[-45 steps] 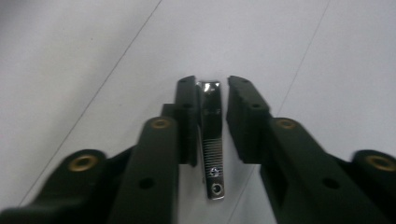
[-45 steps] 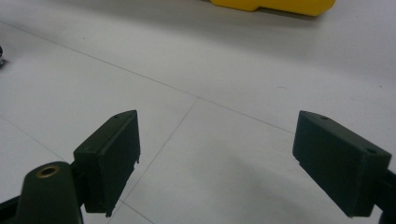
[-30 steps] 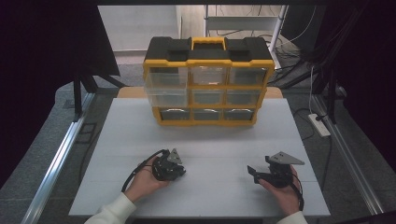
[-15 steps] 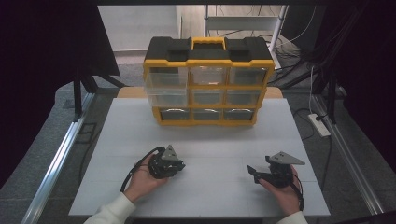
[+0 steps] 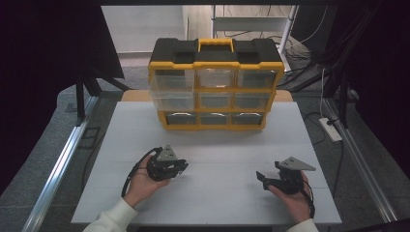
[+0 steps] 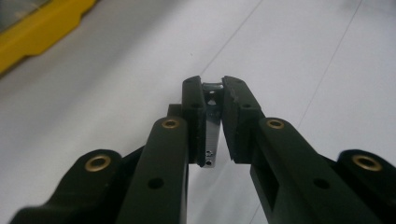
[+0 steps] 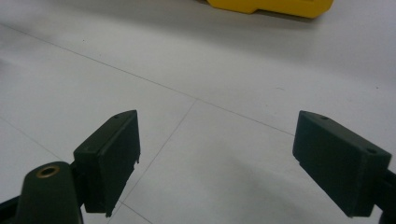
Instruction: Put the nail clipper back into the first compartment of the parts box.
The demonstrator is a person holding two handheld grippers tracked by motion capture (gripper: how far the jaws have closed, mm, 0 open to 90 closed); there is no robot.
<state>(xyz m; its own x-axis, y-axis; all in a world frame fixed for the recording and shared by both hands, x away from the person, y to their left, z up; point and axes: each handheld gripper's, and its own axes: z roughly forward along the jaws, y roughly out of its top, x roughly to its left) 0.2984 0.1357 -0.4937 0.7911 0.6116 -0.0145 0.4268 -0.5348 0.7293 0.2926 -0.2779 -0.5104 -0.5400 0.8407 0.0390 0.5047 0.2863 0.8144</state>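
The left gripper (image 6: 212, 88) has its two black jaws pinched on a small thin metal bracket with tiny holes (image 6: 211, 122), a silvery strip standing on edge between the pads, which press it from both sides. In the high view that left gripper (image 5: 180, 166) sits in the person's left hand (image 5: 143, 181) over the near left part of the white table (image 5: 222, 140), its jaws pointing to the right. Compared with a second ago it has lifted a little and shifted slightly toward the far side, and its grey three-cornered plate now tilts up more; the grip on the bracket looks unchanged. The right gripper (image 7: 217, 163) holds its jaws spread wide apart with nothing between them, only bare white tabletop beneath. From above, the right gripper (image 5: 263, 180) rests in the right hand (image 5: 295, 195) at the near right of the table, its jaws pointing left, and it has stayed where it was. Well apart from both, at the far middle of the table, stands the yellow and black plastic drawer organizer with clear compartments (image 5: 215, 84), unmoved, its yellow base edge just visible in both gripper views.
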